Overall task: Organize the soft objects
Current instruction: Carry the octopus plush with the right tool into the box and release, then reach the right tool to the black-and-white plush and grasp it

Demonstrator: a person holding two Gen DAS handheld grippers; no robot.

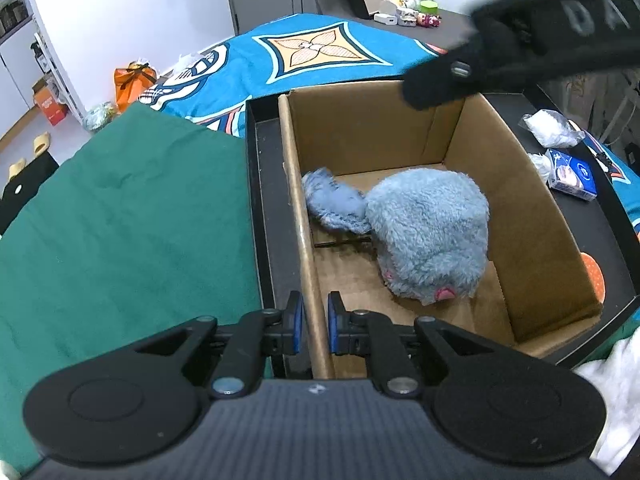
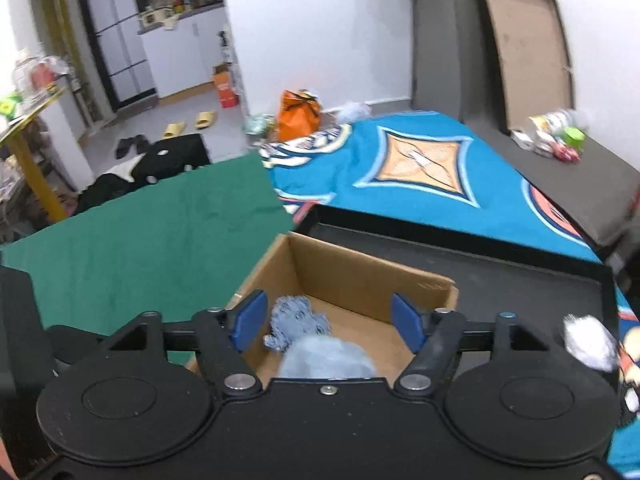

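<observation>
one blue plush toy [image 1: 430, 236] lies lengthwise in box [image 1: 496, 184]

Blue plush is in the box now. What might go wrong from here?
The left gripper straddles the cardboard box wall, so lifting or swinging could drag or tip the box. The right gripper hangs open above the blue plush and looks blurred in the left view; a fast move might clip the rim.
</observation>
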